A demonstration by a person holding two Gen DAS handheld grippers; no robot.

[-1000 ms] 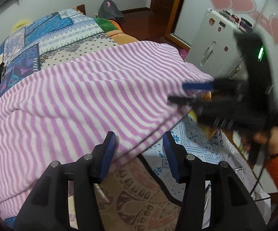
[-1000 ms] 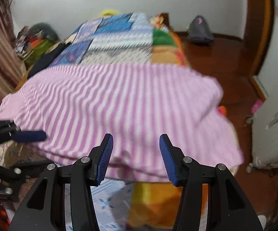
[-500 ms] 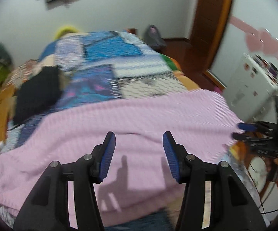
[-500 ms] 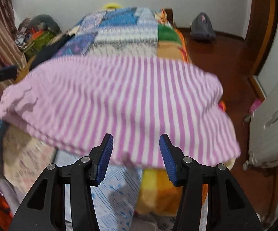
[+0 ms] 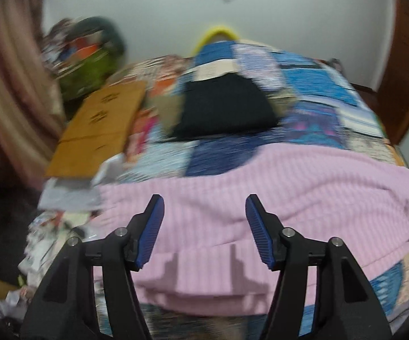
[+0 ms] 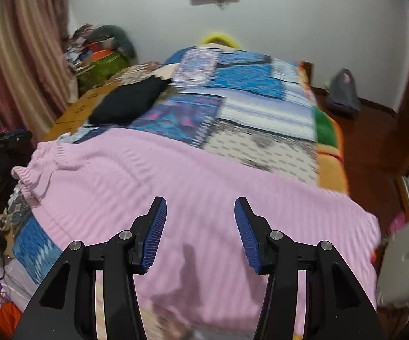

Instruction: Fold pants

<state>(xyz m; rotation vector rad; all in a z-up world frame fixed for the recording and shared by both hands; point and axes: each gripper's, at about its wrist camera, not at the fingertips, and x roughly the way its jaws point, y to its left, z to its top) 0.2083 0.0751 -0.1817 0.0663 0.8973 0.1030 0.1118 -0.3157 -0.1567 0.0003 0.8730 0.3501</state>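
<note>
The pink striped pants (image 6: pixel 204 187) lie spread across the near end of the bed (image 6: pixel 261 113), over its patchwork quilt. Above them, the left gripper (image 5: pixel 204 226) has empty jaws opening; the right gripper (image 6: pixel 200 231) has jaws apart, holding nothing.

**Black two-finger grippers with blue ribbed pads**

The left gripper (image 5: pixel 204 228) is matte black plastic: two angular arms with triangular cut-outs, joined by silver round-headed screws. Its fingers (image 5: pixel 151 232) carry dark blue pads with fine ribbing. The right gripper (image 6: pixel 200 233) has the same build, with black linkages, silver screws and blue ribbed fingers (image 6: pixel 247 235) tapering to narrow tips.
</note>
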